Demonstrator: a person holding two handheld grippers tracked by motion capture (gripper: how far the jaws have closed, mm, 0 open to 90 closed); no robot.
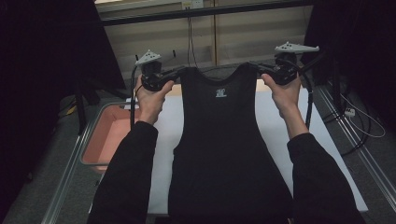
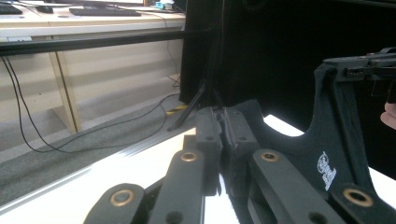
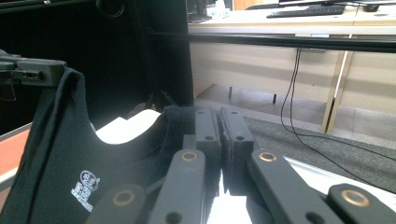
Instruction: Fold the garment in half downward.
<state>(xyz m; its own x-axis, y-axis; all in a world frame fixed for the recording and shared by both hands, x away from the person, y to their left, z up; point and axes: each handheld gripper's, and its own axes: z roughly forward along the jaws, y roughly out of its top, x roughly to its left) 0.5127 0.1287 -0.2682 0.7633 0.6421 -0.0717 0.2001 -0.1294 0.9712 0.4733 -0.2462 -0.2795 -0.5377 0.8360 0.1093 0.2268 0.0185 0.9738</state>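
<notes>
A black sleeveless top with a small white logo at the neck hangs spread between my two grippers above the white table. My left gripper is shut on its left shoulder strap, my right gripper shut on the right strap. In the left gripper view the jaws pinch black cloth, and the top stretches away to the other gripper at the right edge. The right gripper view has the jaws closed on the strap, with the top hanging to the left.
A reddish-pink bin sits in a metal frame left of the table. Black stands and curtains flank both sides. Cables lie on the grey floor at the right. A black bar and wooden desks cross behind.
</notes>
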